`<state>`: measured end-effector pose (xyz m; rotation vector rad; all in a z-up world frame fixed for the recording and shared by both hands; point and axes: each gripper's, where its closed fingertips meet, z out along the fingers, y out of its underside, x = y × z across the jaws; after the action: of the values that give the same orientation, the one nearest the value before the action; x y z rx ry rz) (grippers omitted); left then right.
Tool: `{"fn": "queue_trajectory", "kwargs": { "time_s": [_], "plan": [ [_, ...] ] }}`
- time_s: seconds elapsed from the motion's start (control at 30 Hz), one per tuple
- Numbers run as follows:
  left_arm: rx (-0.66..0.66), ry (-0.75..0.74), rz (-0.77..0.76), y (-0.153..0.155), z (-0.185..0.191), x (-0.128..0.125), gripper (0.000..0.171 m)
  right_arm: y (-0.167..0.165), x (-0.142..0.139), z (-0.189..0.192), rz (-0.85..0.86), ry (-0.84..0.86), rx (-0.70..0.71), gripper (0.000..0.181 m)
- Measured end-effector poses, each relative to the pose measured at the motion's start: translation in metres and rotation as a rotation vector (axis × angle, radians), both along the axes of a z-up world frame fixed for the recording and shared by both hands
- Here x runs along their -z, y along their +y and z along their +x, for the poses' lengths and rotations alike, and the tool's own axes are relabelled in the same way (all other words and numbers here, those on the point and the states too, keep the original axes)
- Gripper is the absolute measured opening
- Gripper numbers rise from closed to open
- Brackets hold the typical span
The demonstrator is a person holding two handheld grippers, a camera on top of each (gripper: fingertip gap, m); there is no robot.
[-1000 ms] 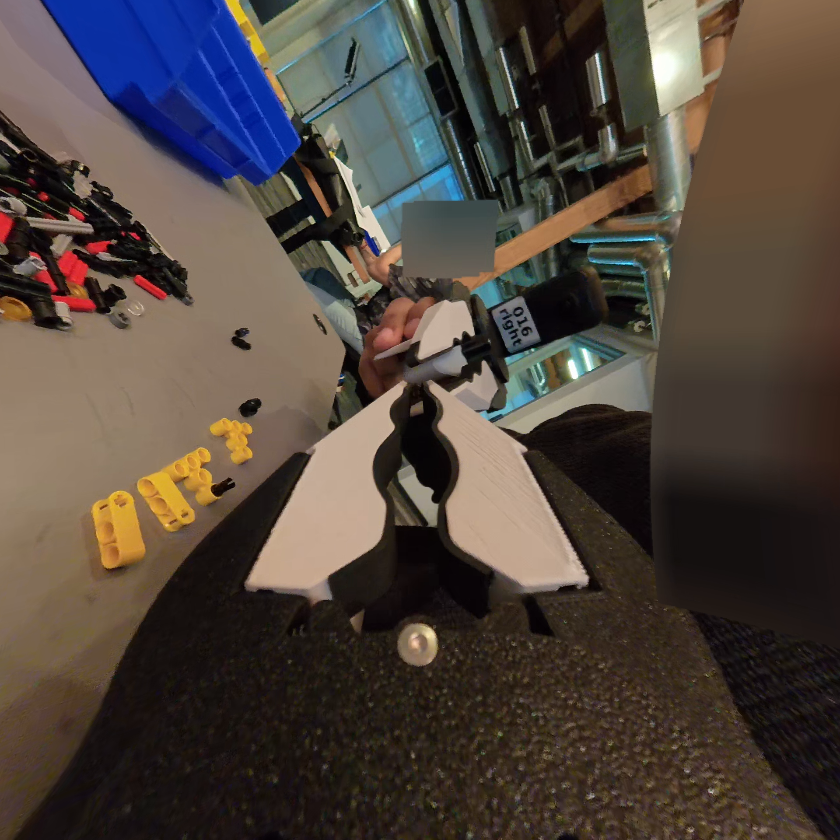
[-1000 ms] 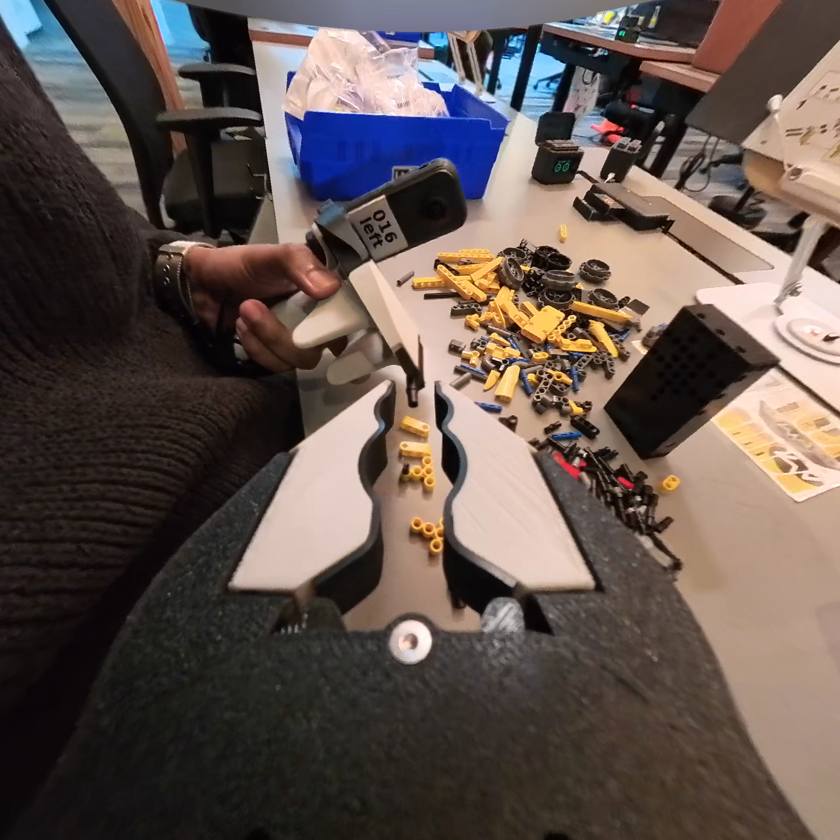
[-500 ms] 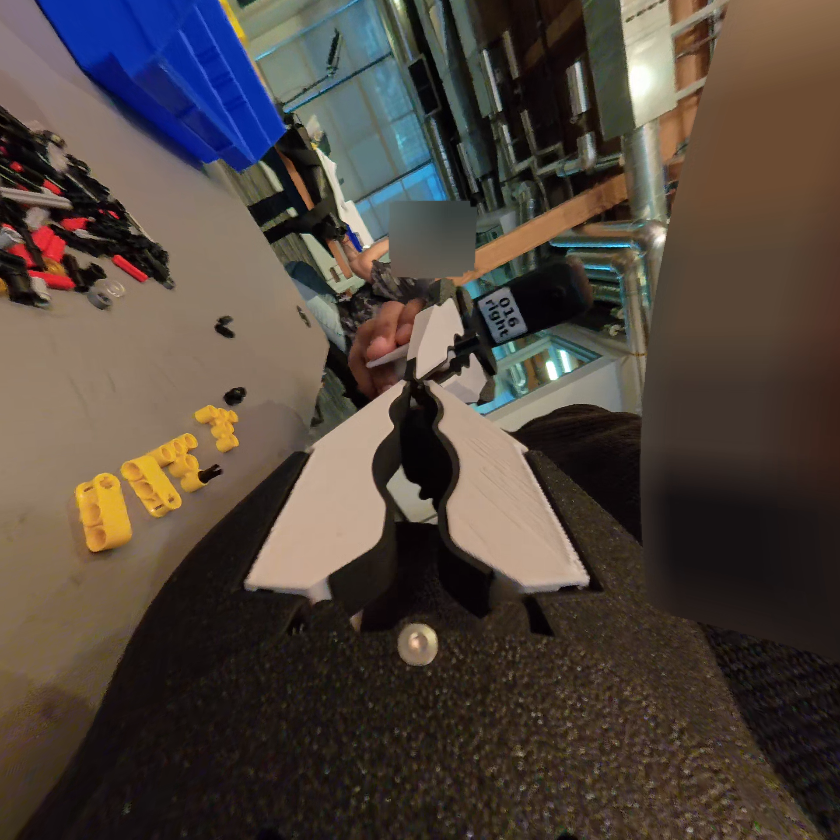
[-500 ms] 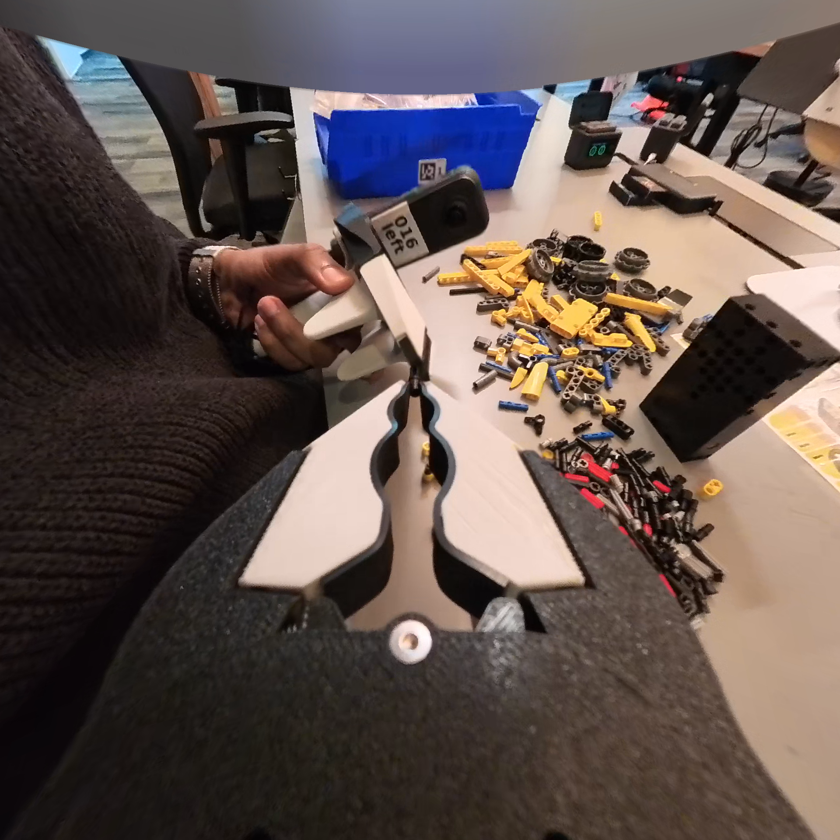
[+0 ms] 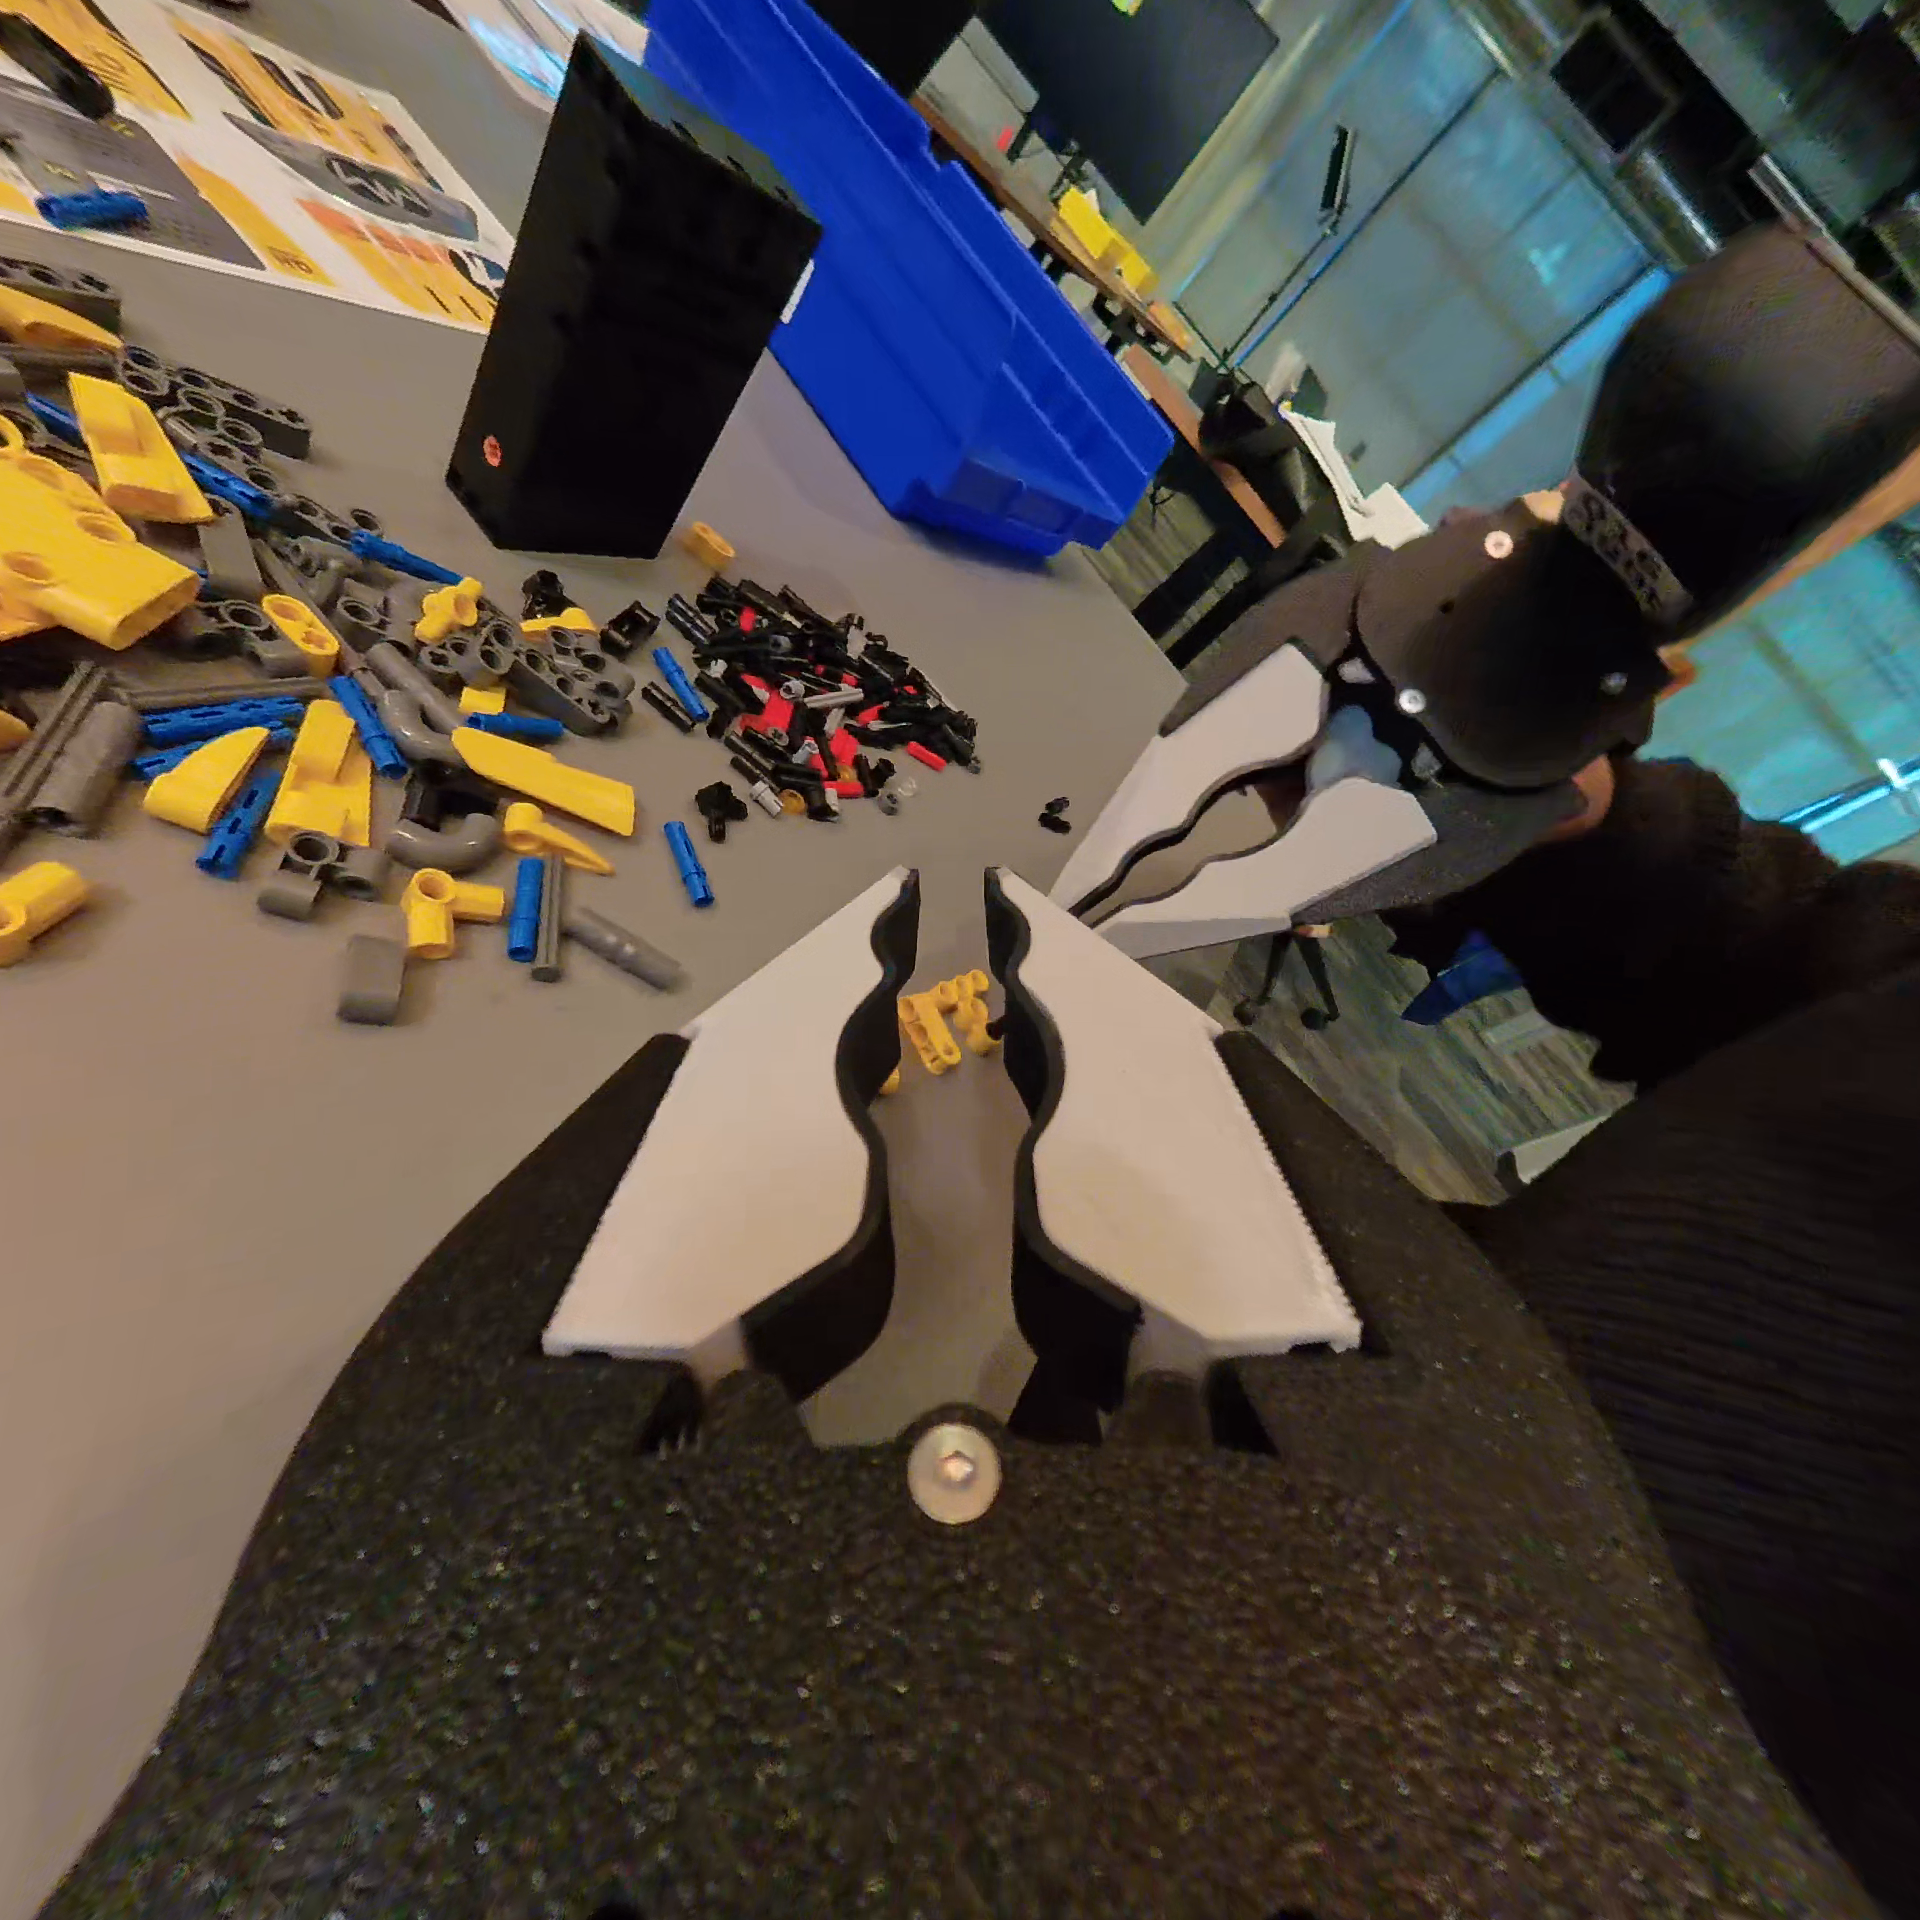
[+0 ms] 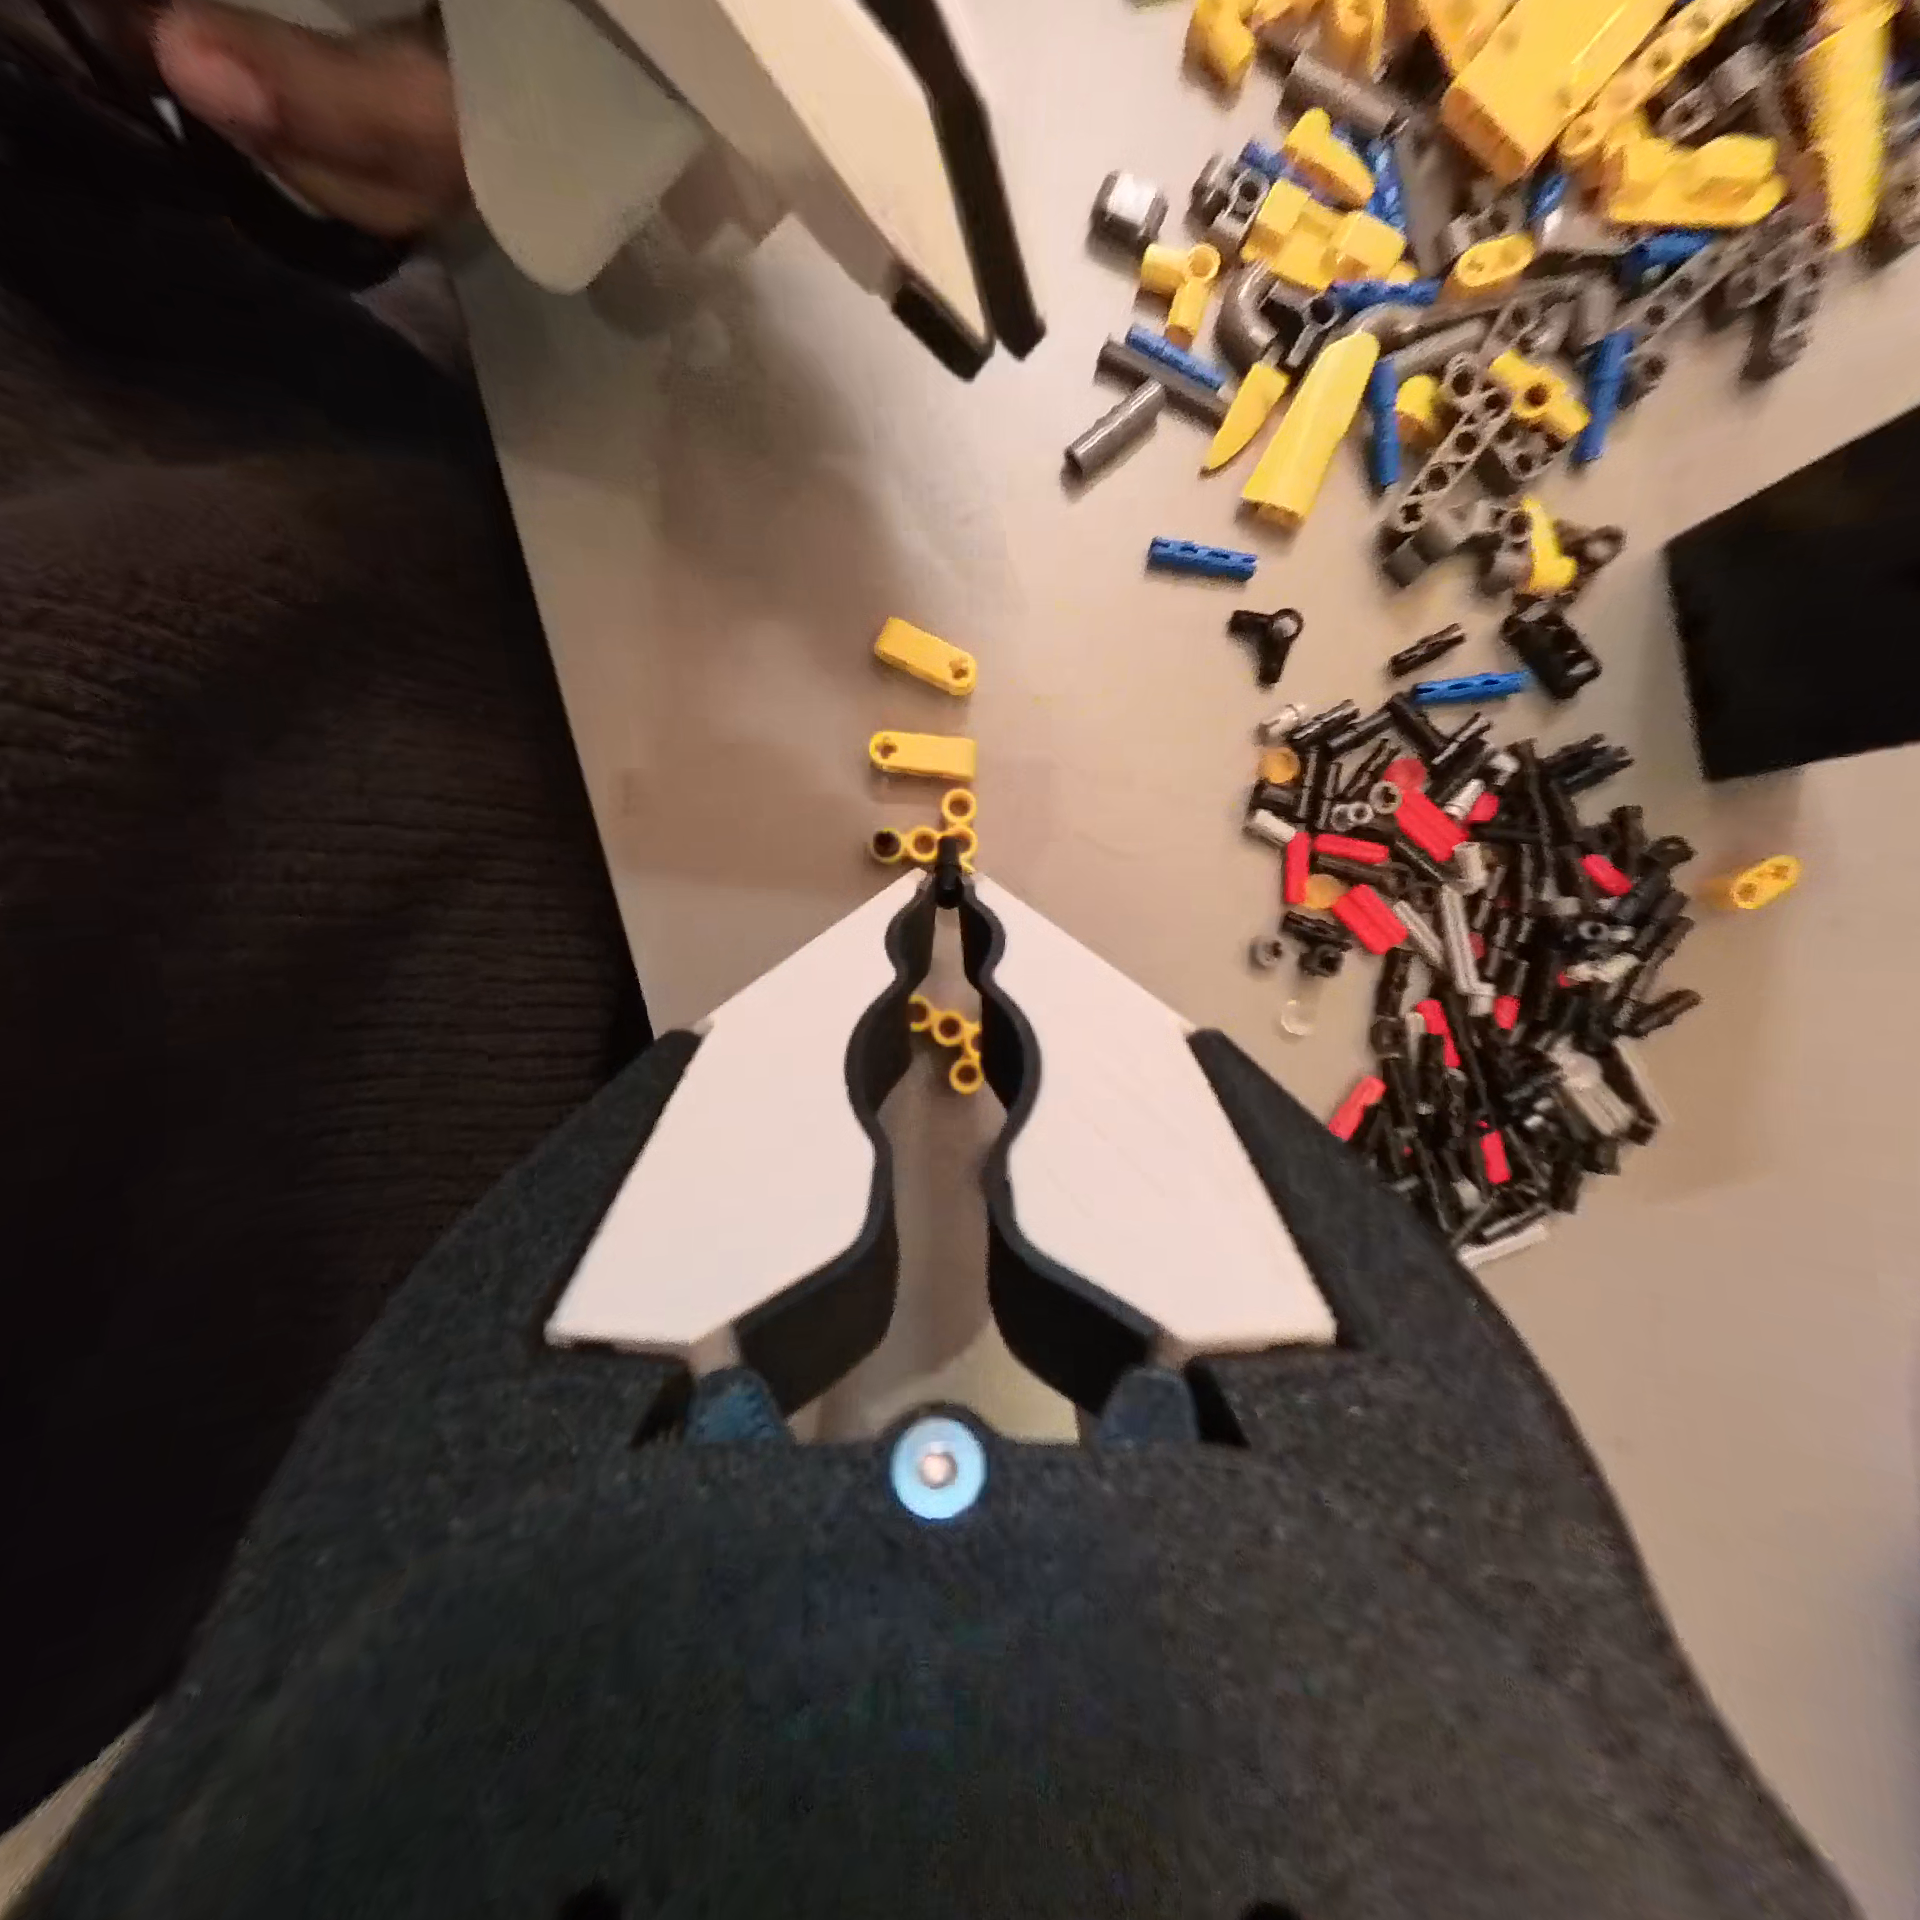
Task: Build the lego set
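Note:
My right gripper (image 6: 945,885) is shut on a small black pin (image 6: 948,864), whose tip pokes out just over a yellow angled connector (image 6: 930,840) on the grey table (image 6: 748,623). Two short yellow beams (image 6: 925,657) lie just beyond it. Another yellow angled piece (image 6: 951,1031) shows between the right fingers. My left gripper (image 5: 951,883) is open and empty, low over the same yellow pieces (image 5: 943,1023). The right gripper (image 5: 1081,906) also shows in the left wrist view, just right of my left fingertips. The left gripper (image 6: 982,343) is at the top of the right wrist view.
A heap of black and red pins (image 6: 1455,935) lies to the right, with a black box (image 5: 634,343) behind it. A spread of yellow, grey and blue parts (image 5: 312,727) lies farther left. A blue bin (image 5: 935,312) and printed sheets (image 5: 260,197) are at the back. The table edge is close to the person's dark sleeve (image 6: 260,727). The left gripper's tips are roughly 8 centimetres from the right gripper's. My left tips are about 12 centimetres from the yellow angled piece (image 6: 951,1031), my right tips only 4 centimetres.
The right gripper shut on the black pin at the left gripper's tips. The left gripper then opened and swung down towards the table. The right gripper dropped with the pin over the yellow pieces.

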<state>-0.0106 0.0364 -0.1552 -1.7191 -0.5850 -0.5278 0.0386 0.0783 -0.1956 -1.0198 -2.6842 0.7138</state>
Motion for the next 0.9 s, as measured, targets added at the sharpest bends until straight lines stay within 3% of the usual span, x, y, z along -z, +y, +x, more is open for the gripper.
{"fn": "queue_trajectory", "kwargs": {
  "time_s": [0.3,0.9],
  "plan": [
    [-0.01,0.039,0.066,-0.013,-0.001,-0.004,0.011,0.0,0.009,0.004,0.208,-0.288,-0.097,0.004],
    [0.004,-0.026,0.146,-0.022,-0.004,-0.01,0.011,-0.001,0.017,0.001,0.361,-0.411,-0.184,0.004]
  ]
}}
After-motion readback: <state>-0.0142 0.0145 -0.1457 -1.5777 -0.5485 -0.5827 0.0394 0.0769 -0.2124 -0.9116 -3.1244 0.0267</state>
